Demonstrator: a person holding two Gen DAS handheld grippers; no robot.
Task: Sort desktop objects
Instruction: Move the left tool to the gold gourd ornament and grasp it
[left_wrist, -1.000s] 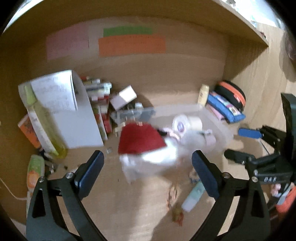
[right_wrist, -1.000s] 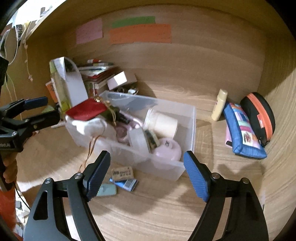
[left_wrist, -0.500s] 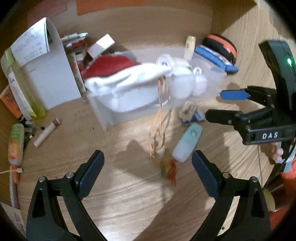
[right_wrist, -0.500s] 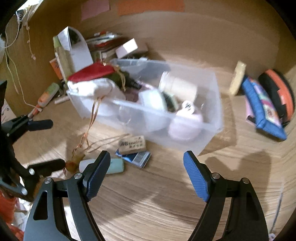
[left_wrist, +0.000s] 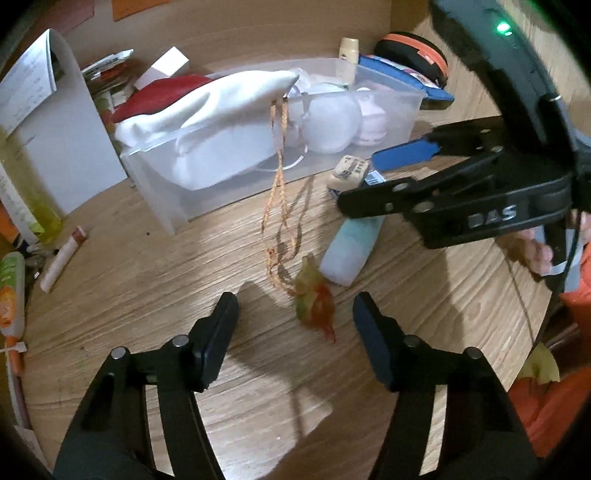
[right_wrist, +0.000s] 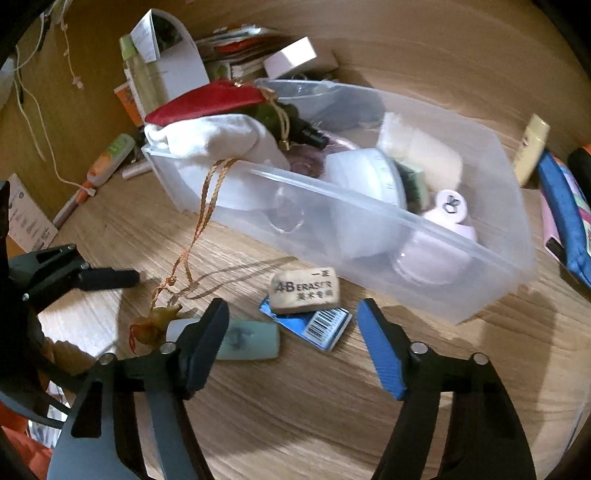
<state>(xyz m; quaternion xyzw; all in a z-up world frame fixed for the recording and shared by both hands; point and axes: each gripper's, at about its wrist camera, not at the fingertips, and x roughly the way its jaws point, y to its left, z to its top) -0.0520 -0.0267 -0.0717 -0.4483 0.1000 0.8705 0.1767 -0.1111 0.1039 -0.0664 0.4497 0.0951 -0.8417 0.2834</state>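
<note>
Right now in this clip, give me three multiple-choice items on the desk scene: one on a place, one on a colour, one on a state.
1. Where does the 4B eraser lie?
A. inside the clear bin
B. on the desk in front of the clear bin, partly on a blue barcoded packet
C. between the left gripper's fingers

2. What colour is the braided cord hanging over the bin's front wall?
A. orange-gold
B. black
C. blue

3. How do the left gripper and right gripper stand?
A. both open, holding nothing
B. left shut on the charm
C. right shut on the eraser

Answers: 1 B, the eraser rests outside the bin wall, overlapping the packet. 2 A, the cord shows orange-gold in both views. 3 A, a wide gap shows between each pair of fingers, with the charm lying free on the desk.
</note>
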